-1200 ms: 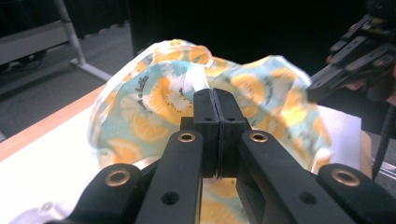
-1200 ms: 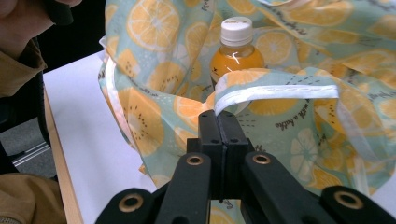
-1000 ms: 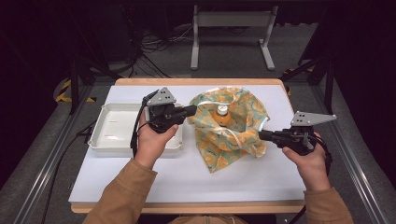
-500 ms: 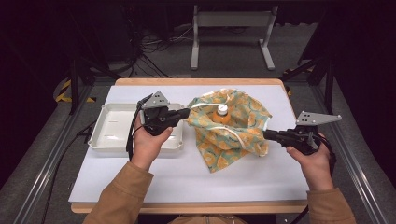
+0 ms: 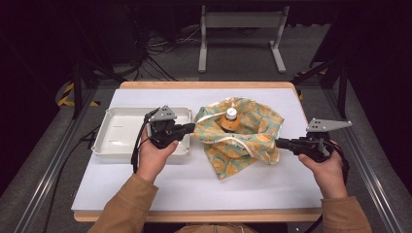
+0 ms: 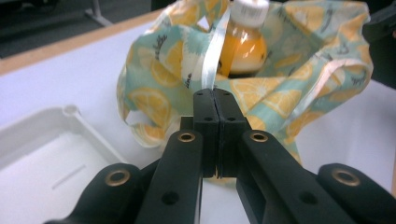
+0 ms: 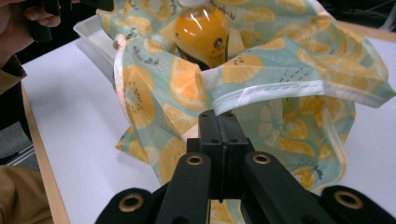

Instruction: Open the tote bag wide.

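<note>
We have the lemon-print bag (image 5: 240, 133) mid-surface, toward the far edge, with the juice bottle (image 5: 231, 119) upright inside. Our left gripper (image 5: 190, 128) pinches its left rim, our right gripper (image 5: 279, 143) its right rim, so the bottle stands between them.

Lab or test bay, not a home. Wooden-edged table with a white top sheet (image 5: 194, 189) sits on grey carpet floor (image 5: 243, 63), dark surroundings. Loose black cables (image 5: 160, 46) run across the floor behind it. Grey metal stand with two splayed feet (image 5: 240, 34) at the back, black metal frame rails (image 5: 43, 165) along both sides, yellow-black hazard tape (image 5: 65, 94) on the floor at left.
</note>
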### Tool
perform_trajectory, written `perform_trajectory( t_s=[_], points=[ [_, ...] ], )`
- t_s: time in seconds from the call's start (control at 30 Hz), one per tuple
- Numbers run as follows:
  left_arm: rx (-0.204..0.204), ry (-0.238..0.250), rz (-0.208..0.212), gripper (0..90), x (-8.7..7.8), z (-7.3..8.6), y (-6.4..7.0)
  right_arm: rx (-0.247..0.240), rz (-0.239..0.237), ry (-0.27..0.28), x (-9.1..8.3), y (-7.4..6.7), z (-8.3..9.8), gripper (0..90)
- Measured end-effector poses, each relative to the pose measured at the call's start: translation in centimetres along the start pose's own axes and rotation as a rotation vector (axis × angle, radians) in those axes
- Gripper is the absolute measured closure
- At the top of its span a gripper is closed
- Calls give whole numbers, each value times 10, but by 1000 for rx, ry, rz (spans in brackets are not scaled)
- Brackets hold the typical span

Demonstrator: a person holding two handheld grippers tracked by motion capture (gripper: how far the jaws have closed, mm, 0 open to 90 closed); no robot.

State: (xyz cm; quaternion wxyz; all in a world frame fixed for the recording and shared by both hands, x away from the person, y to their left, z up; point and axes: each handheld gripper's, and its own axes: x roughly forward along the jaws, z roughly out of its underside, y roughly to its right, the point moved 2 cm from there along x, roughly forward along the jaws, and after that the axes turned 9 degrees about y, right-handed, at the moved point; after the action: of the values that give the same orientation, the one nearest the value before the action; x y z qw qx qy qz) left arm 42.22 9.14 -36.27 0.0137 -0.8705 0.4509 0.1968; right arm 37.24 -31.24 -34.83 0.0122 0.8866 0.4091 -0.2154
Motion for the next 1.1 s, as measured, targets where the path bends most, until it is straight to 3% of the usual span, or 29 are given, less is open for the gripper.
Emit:
perform_trajectory(
  t_s=[0.23, 0.37, 0.57, 1.1],
  points=[
    [-28, -51, 4, 888, 9, 16, -3, 23, 17, -42, 4, 7, 8, 900],
    [-7, -81, 10, 887, 14, 21, 1, 24, 13, -48, 5, 7, 9, 900],
    [-15, -129, 24, 887, 25, 30, 6, 22, 14, -43, 4, 6, 9, 900],
    [16, -275, 67, 877, 52, 52, 18, 4, 10, -34, 6, 0, 5, 900]
  ],
)
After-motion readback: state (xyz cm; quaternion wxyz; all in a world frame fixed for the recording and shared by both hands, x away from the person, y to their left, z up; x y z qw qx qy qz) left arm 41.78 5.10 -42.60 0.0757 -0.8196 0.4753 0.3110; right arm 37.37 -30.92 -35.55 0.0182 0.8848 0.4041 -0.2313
